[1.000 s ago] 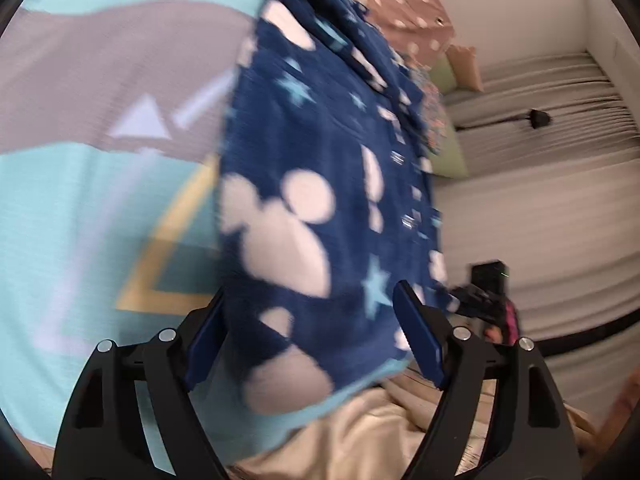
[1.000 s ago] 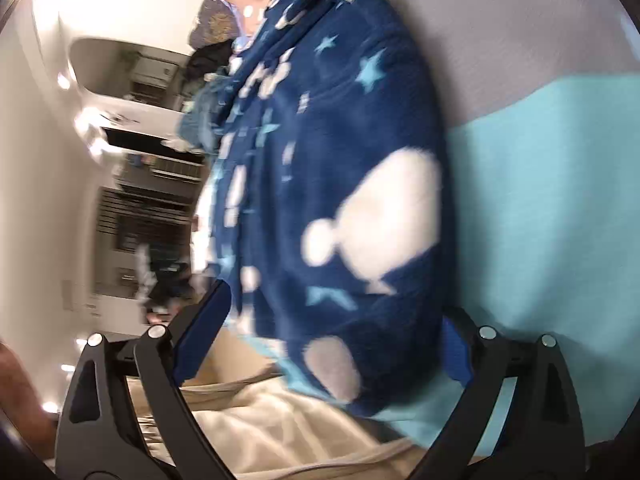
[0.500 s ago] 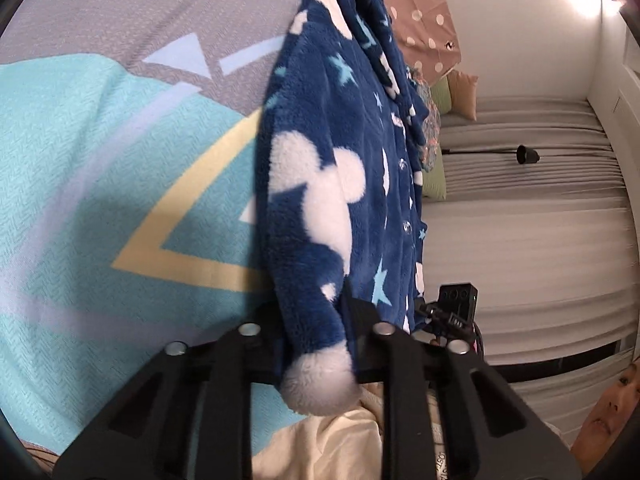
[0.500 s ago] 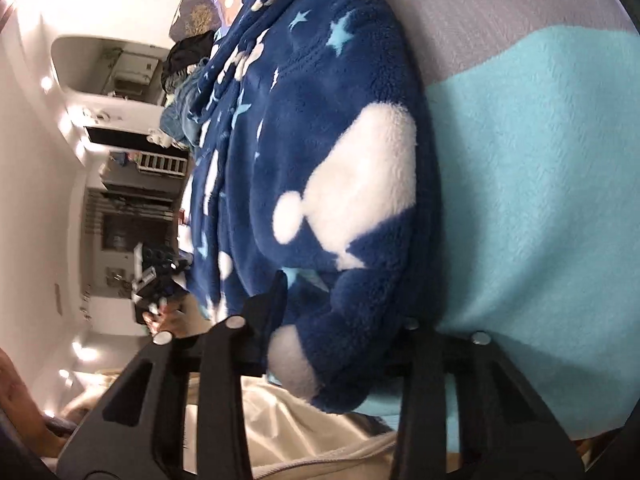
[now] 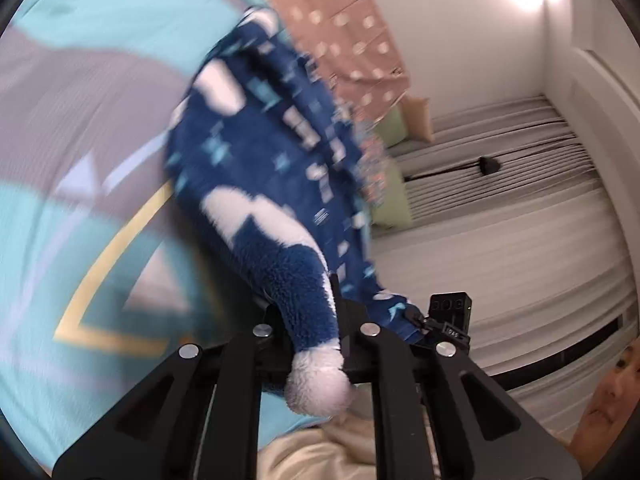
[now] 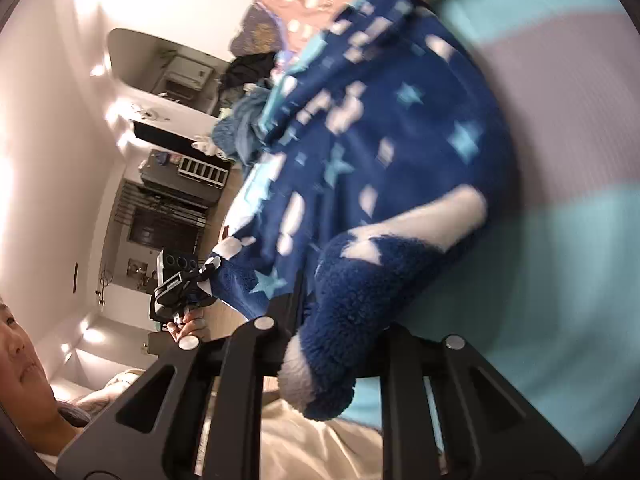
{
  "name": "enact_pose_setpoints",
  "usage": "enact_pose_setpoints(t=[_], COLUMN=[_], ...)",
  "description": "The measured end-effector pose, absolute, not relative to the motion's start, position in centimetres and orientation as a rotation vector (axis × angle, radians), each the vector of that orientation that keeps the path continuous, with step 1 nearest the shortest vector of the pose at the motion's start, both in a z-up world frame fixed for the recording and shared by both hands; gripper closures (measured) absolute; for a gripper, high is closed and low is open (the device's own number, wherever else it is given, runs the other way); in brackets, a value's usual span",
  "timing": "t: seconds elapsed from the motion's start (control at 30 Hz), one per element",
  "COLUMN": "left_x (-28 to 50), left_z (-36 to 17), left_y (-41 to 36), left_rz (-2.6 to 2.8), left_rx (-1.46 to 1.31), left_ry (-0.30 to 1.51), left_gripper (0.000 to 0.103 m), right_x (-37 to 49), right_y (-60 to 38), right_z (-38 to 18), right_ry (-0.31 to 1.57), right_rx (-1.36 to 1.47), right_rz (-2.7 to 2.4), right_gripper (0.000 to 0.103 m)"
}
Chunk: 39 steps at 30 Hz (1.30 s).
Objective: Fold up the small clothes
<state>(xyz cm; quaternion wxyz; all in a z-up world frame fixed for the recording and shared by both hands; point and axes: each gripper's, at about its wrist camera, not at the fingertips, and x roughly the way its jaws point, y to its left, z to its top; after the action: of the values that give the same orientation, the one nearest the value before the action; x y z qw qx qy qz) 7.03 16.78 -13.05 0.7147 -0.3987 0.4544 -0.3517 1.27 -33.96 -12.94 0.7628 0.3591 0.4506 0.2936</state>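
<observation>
A small navy fleece garment (image 5: 264,168) with white mouse-head shapes and light blue stars is held up over a teal and grey mat (image 5: 60,216). My left gripper (image 5: 310,316) is shut on one bottom corner of it. My right gripper (image 6: 332,320) is shut on the other bottom corner (image 6: 360,280). The cloth stretches between the two grippers and hangs off the mat, blurred by motion. The right gripper shows in the left wrist view (image 5: 448,320), and the left gripper shows in the right wrist view (image 6: 180,280).
A pink polka-dot cloth (image 5: 340,24) lies beyond the garment. Cream fabric (image 5: 320,452) lies below the grippers. Grey curtains (image 5: 500,208) are at the right. A pile of clothes (image 6: 244,120) sits at the mat's far edge. A person's face (image 6: 20,360) is at the left.
Both grippers closed on the garment's bottom corners, from open a second ago. They have since lifted and swung the garment, which now blurs with motion.
</observation>
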Motion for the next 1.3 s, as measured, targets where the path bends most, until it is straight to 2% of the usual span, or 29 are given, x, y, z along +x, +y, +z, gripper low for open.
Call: enact_pose_setpoints(t=[0.33, 0.47, 0.6, 0.73, 0.93, 1.0, 1.03, 1.1, 1.17, 1.23, 1.3], left_x=[17.8, 24.3, 32.1, 39.2, 48.3, 49.7, 50.4, 51.3, 51.7, 52.0, 51.8], left_z=[-2.9, -1.5, -1.8, -3.8, -12.7, -15.7, -16.9, -17.9, -17.1, -14.8, -12.1], left_y=[16.1, 16.1, 15.9, 16.0, 14.7, 14.5, 14.5, 14.8, 15.0, 15.6, 16.1], left_rz=[-0.797, -0.761, -0.708, -0.646, -0.522, -0.504, -0.518, -0.555, -0.578, -0.582, -0.61], left_rx=[-0.802, -0.846, -0.896, -0.945, -1.04, -1.097, -1.136, -1.202, -1.206, -1.183, -1.15], left_ry=[0.794, 0.788, 0.826, 0.892, 1.101, 1.161, 1.184, 1.19, 1.167, 1.102, 1.028], left_gripper=[0.092, 0.092, 0.093, 0.093, 0.092, 0.089, 0.087, 0.072, 0.064, 0.055, 0.051], right_x=[14.5, 21.6, 28.8, 35.8, 43.4, 44.4, 44.5, 44.3, 43.6, 42.5, 40.7], right_y=[-35.1, -36.7, -39.1, -41.7, -42.7, -42.7, -43.1, -44.2, -45.1, -45.3, -43.9], right_z=[-1.3, 0.5, -0.5, -3.8, -10.8, -12.6, -12.9, -12.3, -10.5, -7.9, -4.9], right_ry=[0.749, 0.724, 0.736, 0.783, 0.928, 0.951, 0.934, 0.849, 0.769, 0.702, 0.665], right_rx=[0.709, 0.754, 0.826, 0.887, 0.904, 0.924, 0.956, 1.044, 1.059, 1.001, 0.849], right_rz=[0.726, 0.708, 0.659, 0.582, 0.46, 0.439, 0.445, 0.488, 0.505, 0.494, 0.48], right_gripper=[0.089, 0.089, 0.089, 0.089, 0.088, 0.074, 0.071, 0.045, 0.031, 0.029, 0.021])
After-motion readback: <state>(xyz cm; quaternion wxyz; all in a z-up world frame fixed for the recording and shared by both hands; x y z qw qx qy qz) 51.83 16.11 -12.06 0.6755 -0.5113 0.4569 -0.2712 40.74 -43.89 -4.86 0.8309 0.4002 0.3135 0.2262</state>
